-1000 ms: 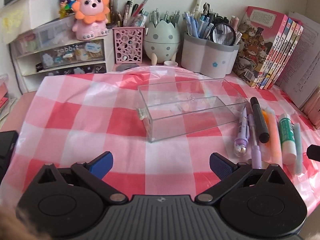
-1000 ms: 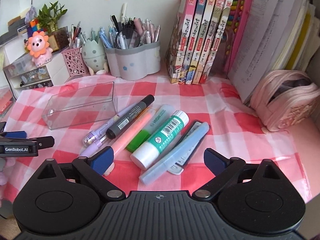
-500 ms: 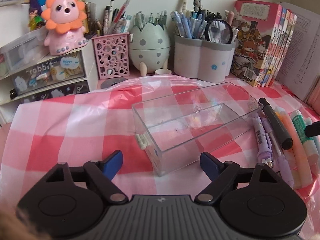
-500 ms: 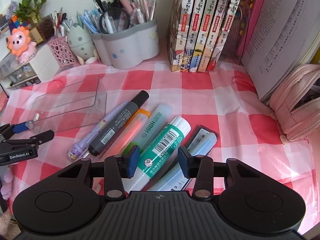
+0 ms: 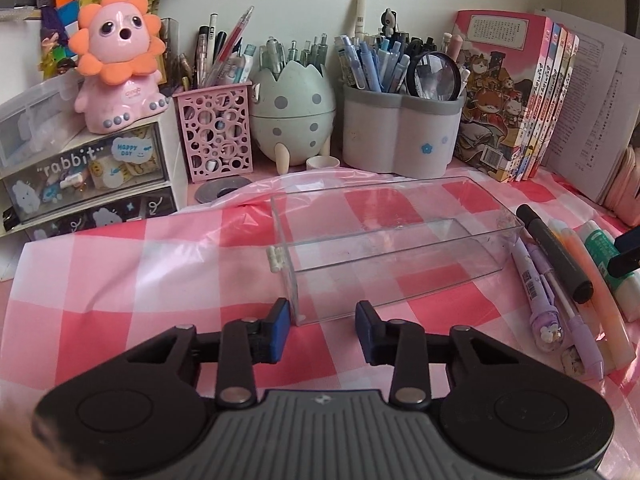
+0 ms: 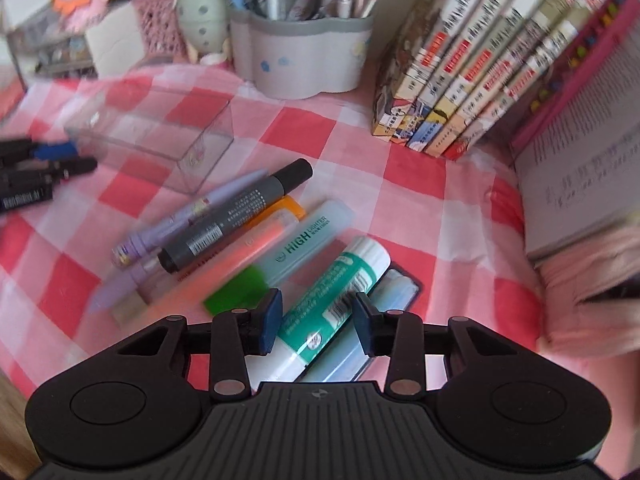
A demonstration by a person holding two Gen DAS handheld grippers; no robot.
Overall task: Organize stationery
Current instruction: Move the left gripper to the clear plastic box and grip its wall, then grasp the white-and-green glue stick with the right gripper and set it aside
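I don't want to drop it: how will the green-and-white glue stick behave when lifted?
The glue stick looks like a rigid plastic tube: probably stiff and light. Its glossy label suggests it may slip. Being round, it would likely roll if nudged.

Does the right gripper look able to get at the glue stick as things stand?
Probably yes: the glue stick lies uncovered between the right gripper's jaws, which have just been closing and seem to press its sides.
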